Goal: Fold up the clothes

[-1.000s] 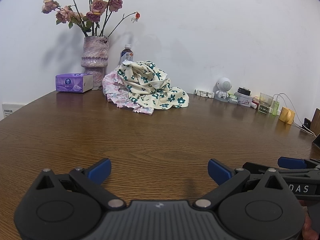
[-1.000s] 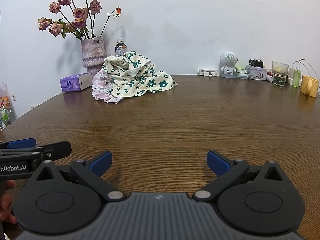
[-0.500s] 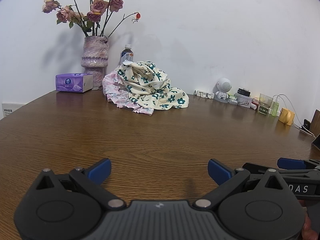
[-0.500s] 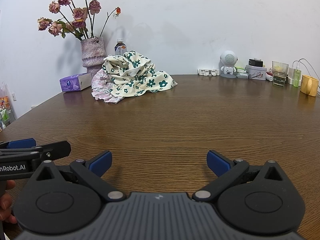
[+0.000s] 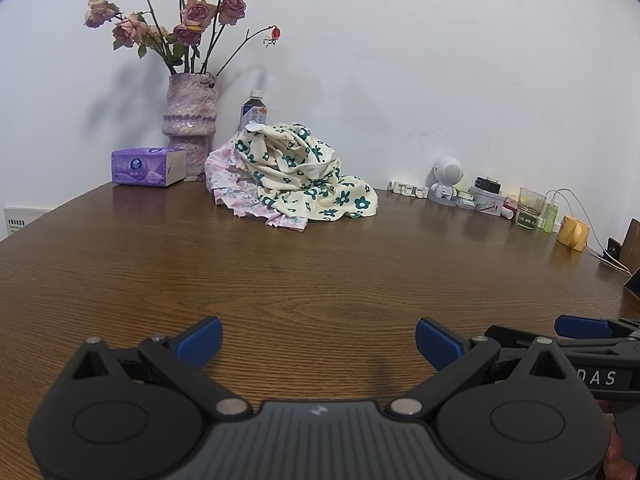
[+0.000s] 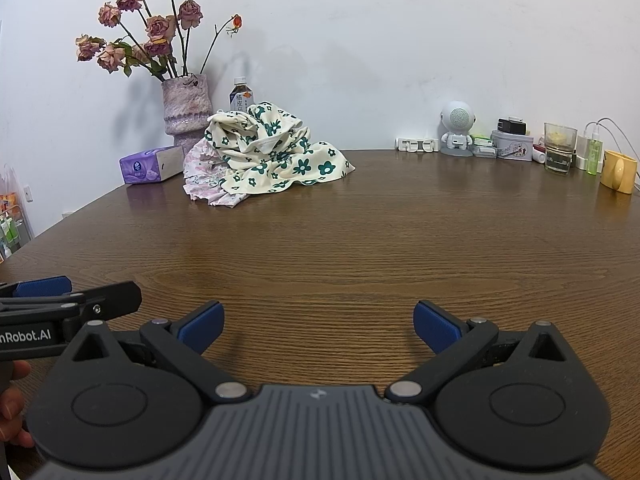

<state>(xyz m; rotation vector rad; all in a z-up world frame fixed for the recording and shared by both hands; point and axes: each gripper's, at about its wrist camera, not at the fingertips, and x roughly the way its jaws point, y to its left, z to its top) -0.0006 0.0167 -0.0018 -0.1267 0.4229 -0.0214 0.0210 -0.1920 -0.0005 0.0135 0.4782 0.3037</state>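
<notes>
- Brown wood-grain table [image 5: 320, 272] runs back to a white wall, bare across its near and middle parts.
- Taking the vase [image 5: 192, 120] of dried roses as landmark: the clothes [image 5: 296, 176] sit in a crumpled heap just right of it, at the table's far edge. A cream garment with green flowers [image 6: 276, 152] lies over a pale pink one [image 6: 204, 178].
- A bottle [image 5: 254, 110] stands behind the heap; a purple tissue box [image 5: 148, 166] sits left of the vase.
- The left gripper [image 5: 319, 342] and right gripper [image 6: 318, 326] hover low over the near table, well apart from the vase. Each has its 2 blue pads spread wide and holds nothing.
- Folding has not begun, I judge.
- Risks: reaching in could knock the vase or bottle, since both stand close against the heap. Pinching 2 layers at once could drag both garments together.
</notes>
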